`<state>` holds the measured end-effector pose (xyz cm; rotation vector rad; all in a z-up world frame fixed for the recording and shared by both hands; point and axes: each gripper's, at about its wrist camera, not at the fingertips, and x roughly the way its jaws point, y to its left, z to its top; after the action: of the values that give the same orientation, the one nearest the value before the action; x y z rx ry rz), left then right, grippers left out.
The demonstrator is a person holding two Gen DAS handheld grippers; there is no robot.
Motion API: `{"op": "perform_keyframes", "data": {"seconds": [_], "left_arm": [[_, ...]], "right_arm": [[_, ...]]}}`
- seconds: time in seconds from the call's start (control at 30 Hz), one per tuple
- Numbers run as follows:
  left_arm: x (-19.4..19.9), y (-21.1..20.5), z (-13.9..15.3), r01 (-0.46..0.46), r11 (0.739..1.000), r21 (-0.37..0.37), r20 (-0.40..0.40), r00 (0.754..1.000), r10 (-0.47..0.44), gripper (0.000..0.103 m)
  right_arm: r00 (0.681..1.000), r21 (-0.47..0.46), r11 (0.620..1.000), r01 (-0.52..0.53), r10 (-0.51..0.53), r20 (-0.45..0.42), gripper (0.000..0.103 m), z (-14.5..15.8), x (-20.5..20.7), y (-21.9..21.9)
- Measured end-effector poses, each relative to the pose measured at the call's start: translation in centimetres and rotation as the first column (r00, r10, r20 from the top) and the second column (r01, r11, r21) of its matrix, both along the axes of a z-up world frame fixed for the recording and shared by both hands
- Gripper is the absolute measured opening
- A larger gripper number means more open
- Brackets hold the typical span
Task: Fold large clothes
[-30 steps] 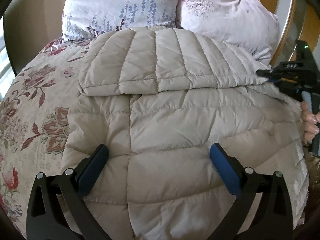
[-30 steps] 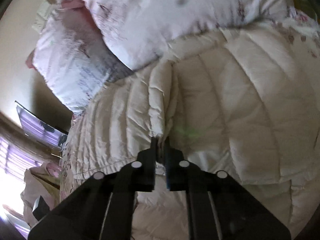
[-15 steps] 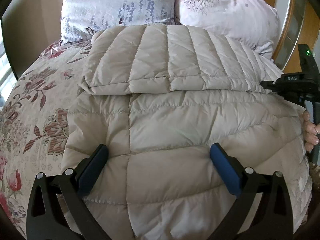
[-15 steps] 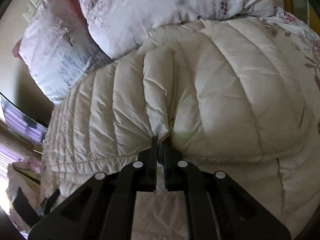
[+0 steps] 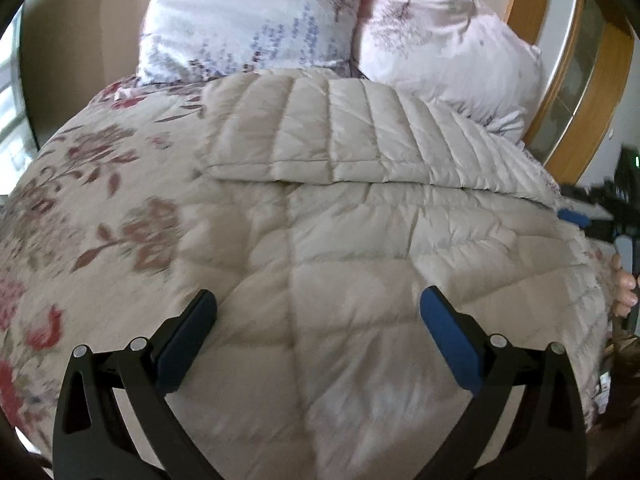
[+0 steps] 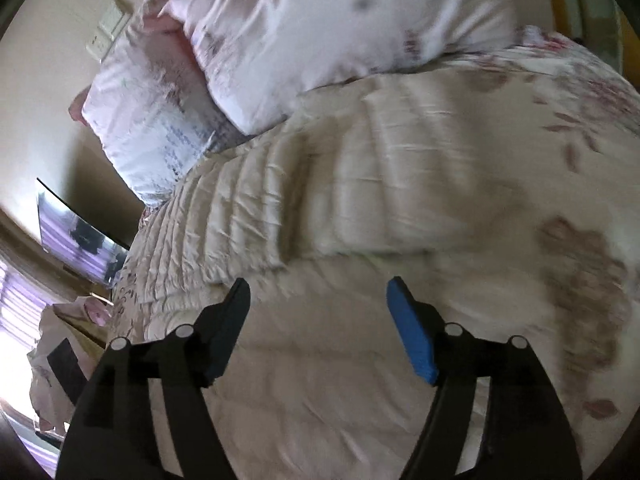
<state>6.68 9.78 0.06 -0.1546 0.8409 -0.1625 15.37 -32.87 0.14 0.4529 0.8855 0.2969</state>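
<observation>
Floral bedspread (image 5: 100,208): covers the bed; red and brown flower print shows at the left of the left wrist view, under the jacket.
Left claw (image 5: 318,312): released, blue pads spread wide, nothing between them; it hangs over the near part of the jacket, not touching it.
Quilted beige puffer jacket (image 5: 360,264): lies flat on the bedspread, filling the middle of the bed. A narrower panel with close parallel stitching (image 5: 344,140) is folded over its far part, the folded edge running straight across. Near part shows a wider diamond quilting.
Pillows (image 5: 256,20): two, pale with a lilac sprig print, propped side by side at the head of the bed; the jacket's far edge sits just against them.
Right claw (image 6: 318,302): jaws have just been opening; now released, pads apart, no fabric between them. Seen at the right edge of the left wrist view, beside the jacket's right edge.
Person's hand (image 5: 624,292): fingers wrapped on the right claw's handle, far right edge.
Wooden frame (image 5: 576,80): curved, behind the right pillow.
</observation>
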Motion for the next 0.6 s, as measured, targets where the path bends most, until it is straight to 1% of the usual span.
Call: {"op": "perform_keyframes", "data": {"seconds": [0.07, 0.2, 0.3, 0.4, 0.43, 0.5, 0.6], "left_arm": [[-1.3, 1.6, 0.6, -0.019, 1.0, -0.005, 0.011, 1.0, 0.019, 0.102], [-3.8, 5.2, 1.4, -0.064, 0.997, -0.046, 0.026, 0.998, 0.065, 0.102], [-5.1, 7.2, 0.9, -0.084, 0.992, -0.094, 0.005, 0.996, 0.085, 0.102], [-6.5, 8.9, -0.4, -0.082, 0.978, -0.193, -0.042, 0.996, 0.075, 0.101], [-6.9, 9.1, -0.7, -0.079, 0.973, -0.215, -0.051, 0.996, 0.069, 0.1], [-7.6, 9.4, -1.4, -0.067, 0.963, -0.261, -0.067, 0.996, 0.052, 0.096], [-9.0, 9.4, -1.7, -0.04, 0.948, -0.315, -0.045, 0.999, 0.027, 0.095]], "right_arm": [[0.999, 0.002, 0.999, 0.032, -0.032, -0.012, 0.072, -0.1, -1.8, -2.4], [0.995, 0.01, 0.996, 0.087, -0.087, -0.049, 0.074, -0.8, -5.2, -6.4], [0.991, 0.028, 0.995, 0.098, -0.095, -0.094, 0.074, -1.7, -7.5, -8.6], [0.988, 0.057, 0.996, 0.072, -0.064, -0.137, 0.074, -2.9, -9.1, -9.3], [0.988, 0.064, 0.996, 0.065, -0.055, -0.147, 0.074, -3.2, -9.5, -9.4], [0.986, 0.099, 0.995, 0.033, -0.017, -0.165, 0.074, -3.7, -10.7, -9.4], [0.984, 0.132, 0.991, -0.001, 0.025, -0.177, 0.077, -4.2, -12.5, -9.2]]}}
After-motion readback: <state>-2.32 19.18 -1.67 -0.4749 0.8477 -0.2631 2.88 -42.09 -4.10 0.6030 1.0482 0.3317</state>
